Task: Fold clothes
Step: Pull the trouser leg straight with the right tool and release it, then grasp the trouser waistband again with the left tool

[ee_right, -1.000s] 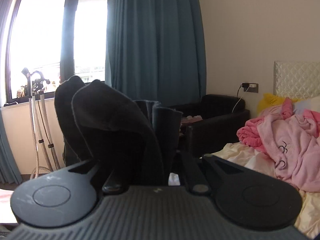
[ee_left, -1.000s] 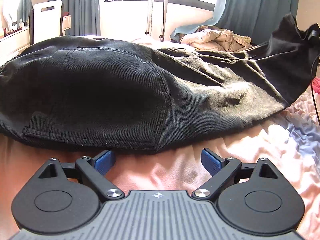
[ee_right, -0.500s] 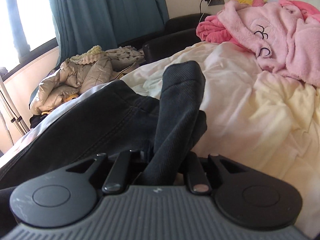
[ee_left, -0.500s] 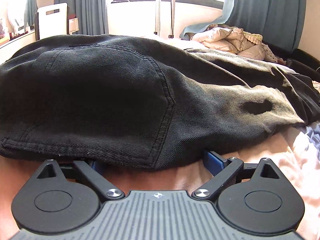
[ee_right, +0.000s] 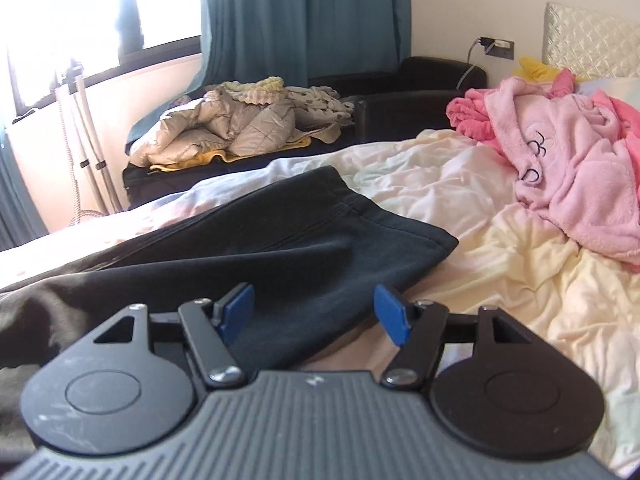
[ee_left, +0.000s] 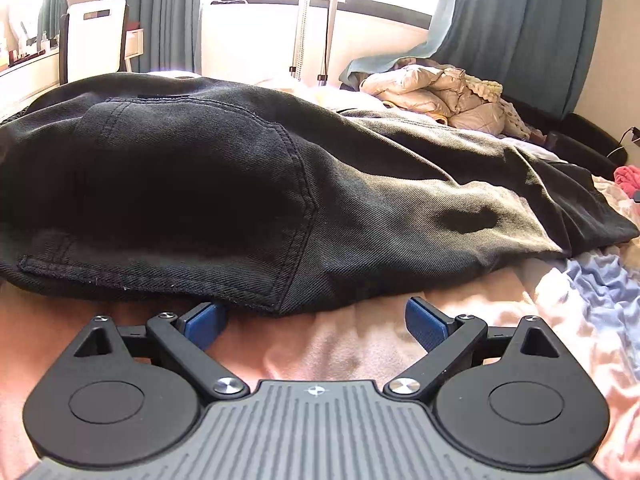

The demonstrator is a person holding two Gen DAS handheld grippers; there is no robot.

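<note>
Jeans, left wrist view: black denim jeans (ee_left: 248, 200) lie spread across the bed, filling most of the frame; a stitched back pocket faces the camera and the legs run away to the right.
Left gripper: left gripper (ee_left: 312, 316) sits low at the near edge of the jeans, jaws wide apart and gripping nothing; the left blue pad (ee_left: 202, 320) is tucked just under the denim's hem, the right one is clear of the cloth.
Bedding, left wrist view: pale pink bedsheet (ee_left: 340, 344) under the gripper; a light blue rumpled patch of cloth (ee_left: 596, 280) to the right.
Background, left wrist view: beige quilted jacket (ee_left: 436, 92) heaped beyond the jeans, teal curtains (ee_left: 528, 28) beside a bright window, a white chair (ee_left: 94, 38) at far left.

Jeans, right wrist view: the hem end of a trouser leg (ee_right: 320, 236) lies flat on the bed, its cuff pointing up and right.
Right gripper: right gripper (ee_right: 314, 312) has its jaws opening; the leg's near edge lies between the blue pads, which do not press on it, so nothing is held.
Bedding, right wrist view: crumpled cream sheet (ee_right: 500, 280) to the right of the leg.
Other clothes: a fluffy pink robe (ee_right: 568, 160) is piled at the right, well apart from the jeans, before a quilted headboard (ee_right: 592, 44).
Background, right wrist view: the beige jacket (ee_right: 224, 128) rests on a dark sofa (ee_right: 412, 100) beneath teal curtains (ee_right: 304, 16).
</note>
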